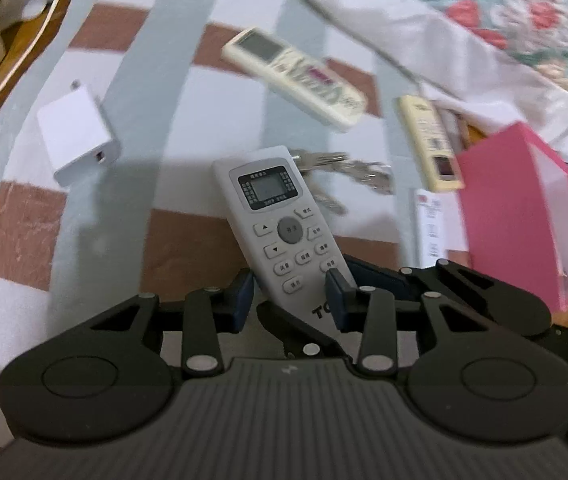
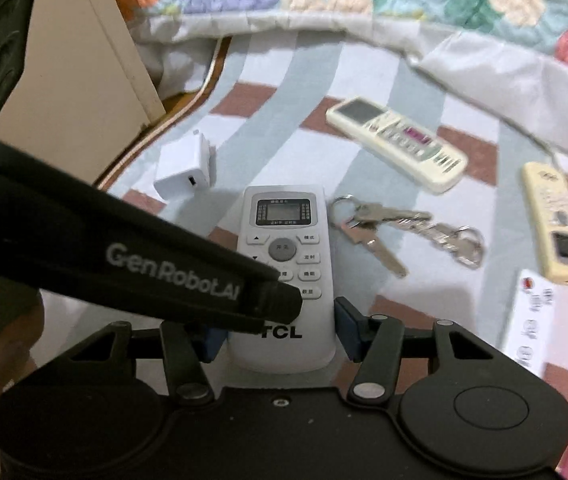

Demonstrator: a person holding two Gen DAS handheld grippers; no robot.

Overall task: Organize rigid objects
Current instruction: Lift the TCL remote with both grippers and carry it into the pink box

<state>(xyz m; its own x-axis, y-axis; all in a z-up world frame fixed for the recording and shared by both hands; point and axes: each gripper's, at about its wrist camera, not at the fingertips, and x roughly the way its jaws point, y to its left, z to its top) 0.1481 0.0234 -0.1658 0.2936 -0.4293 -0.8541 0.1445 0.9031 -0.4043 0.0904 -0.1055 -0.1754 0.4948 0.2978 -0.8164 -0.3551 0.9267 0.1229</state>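
Checked cloth (image 1: 123, 184) in grey, white and brown covers the bed. At the right stands a pink box (image 1: 524, 208); its inside is hidden. Both the left gripper (image 1: 290, 300) and the right gripper (image 2: 279, 334) clamp the near end of the white remote (image 2: 284, 272), marked "TCL". Keys (image 2: 404, 232) lie just right of it.

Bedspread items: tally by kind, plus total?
Remote controls: 3 (white TCL remote, cream remote, yellowish remote)
Key bunches: 1 (keys)
Chargers: 1 (white charger)
Pink boxes: 1 (pink box)
Printed cards: 1 (card)
Total: 7
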